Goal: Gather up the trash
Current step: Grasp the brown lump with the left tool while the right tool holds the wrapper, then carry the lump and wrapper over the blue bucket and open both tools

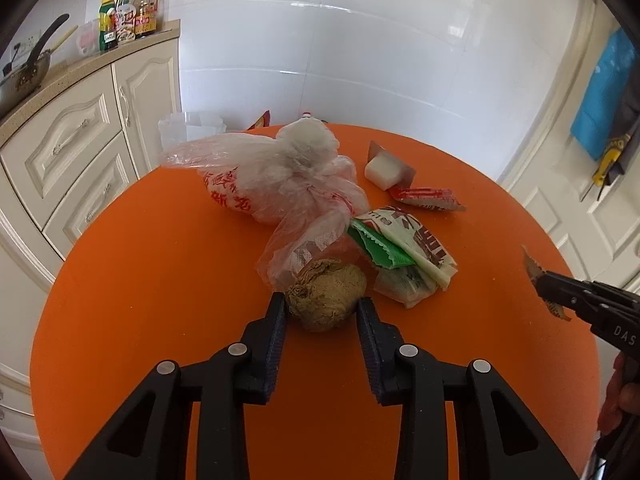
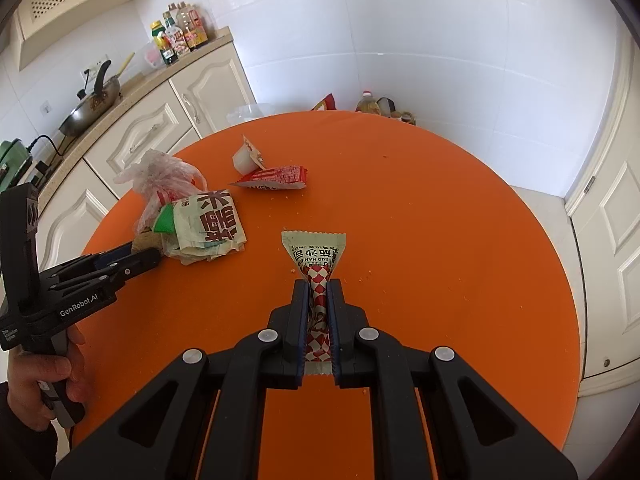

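Two grippers over the orange table (image 2: pixel 460 208) | right gripper (image 2: pixel 319 292) clamped tight on a red-checked sachet (image 2: pixel 316 256) | left gripper (image 1: pixel 322 308) spread wide — fingers either side of a brown crumpled wad (image 1: pixel 326 298), contact unclear | beyond: plastic bag (image 1: pixel 276 176), noodle wrapper (image 1: pixel 408 252), white cup (image 1: pixel 382 170)

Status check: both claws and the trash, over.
Left claw open, straddling brown crumpled paper wad. Right claw shut on red-and-white checkered snack wrapper. Clear plastic bag crowds the wad.
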Motion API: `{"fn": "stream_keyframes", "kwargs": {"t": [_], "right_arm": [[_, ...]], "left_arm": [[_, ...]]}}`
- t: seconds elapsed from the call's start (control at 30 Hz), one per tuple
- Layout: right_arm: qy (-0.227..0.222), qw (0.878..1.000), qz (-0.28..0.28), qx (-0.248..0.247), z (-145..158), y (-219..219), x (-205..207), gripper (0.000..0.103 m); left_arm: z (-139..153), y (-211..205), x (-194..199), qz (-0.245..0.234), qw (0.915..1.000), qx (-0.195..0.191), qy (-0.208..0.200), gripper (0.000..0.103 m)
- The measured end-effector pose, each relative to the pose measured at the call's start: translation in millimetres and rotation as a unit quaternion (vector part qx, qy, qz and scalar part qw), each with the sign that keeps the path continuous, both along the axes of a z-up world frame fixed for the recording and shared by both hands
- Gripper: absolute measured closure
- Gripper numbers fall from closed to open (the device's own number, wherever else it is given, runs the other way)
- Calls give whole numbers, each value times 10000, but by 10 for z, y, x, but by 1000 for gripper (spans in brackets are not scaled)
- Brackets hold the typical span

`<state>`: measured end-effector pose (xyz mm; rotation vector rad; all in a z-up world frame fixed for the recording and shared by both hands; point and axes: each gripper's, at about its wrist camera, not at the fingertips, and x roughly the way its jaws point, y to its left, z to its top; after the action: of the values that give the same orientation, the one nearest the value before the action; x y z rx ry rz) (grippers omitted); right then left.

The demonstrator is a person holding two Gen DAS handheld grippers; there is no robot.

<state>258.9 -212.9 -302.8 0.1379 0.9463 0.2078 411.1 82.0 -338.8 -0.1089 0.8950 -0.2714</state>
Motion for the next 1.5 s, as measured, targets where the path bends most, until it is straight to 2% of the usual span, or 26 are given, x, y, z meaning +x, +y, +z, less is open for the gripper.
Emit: {"fn": "stream_keyframes", "kwargs": {"t": [0.1, 0.23, 0.27, 0.43, 0.6, 0.77, 1.0, 1.2, 1.37, 1.5], "right_arm": [[1, 10000, -9, -19, 19, 32, -26, 94], [-20, 10000, -22, -28, 41, 20, -50, 94], [-35, 10000, -28, -21, 51, 17, -56, 94], [-129, 9999, -79, 50, 122, 0, -182, 94], [-297, 9993, -150, 148, 268, -41, -396, 94], [-627, 9975, -232, 231, 545, -117, -683, 94], [-1175, 9920, -410, 224, 982, -263, -1164, 94], [-1528, 9852, -770, 78, 1272, -532, -1616, 94], [-1713, 9774, -1236, -59, 1438, -910, -2045, 94], [-1746, 9685, -1769, -130, 1455, -1326, -2412, 94]], "left_arm": [[13, 54, -19, 0, 9999, -150, 14, 72], [57, 46, -56, -23, 9999, -149, -11, 72], [90, -53, -240, -27, 9999, -136, -21, 72], [188, 46, -555, -68, 9999, -125, -99, 72], [536, -37, -988, -170, 9987, -137, -458, 72], [932, -196, -1382, -434, 9945, -185, -939, 72], [1413, -545, -1866, -949, 9829, -292, -1551, 72], [1648, -989, -2222, -1538, 9698, -475, -1833, 72], [1741, -1474, -2287, -2064, 9586, -641, -1852, 72], [1708, -1941, -2399, -2567, 9490, -701, -1693, 72]]}}
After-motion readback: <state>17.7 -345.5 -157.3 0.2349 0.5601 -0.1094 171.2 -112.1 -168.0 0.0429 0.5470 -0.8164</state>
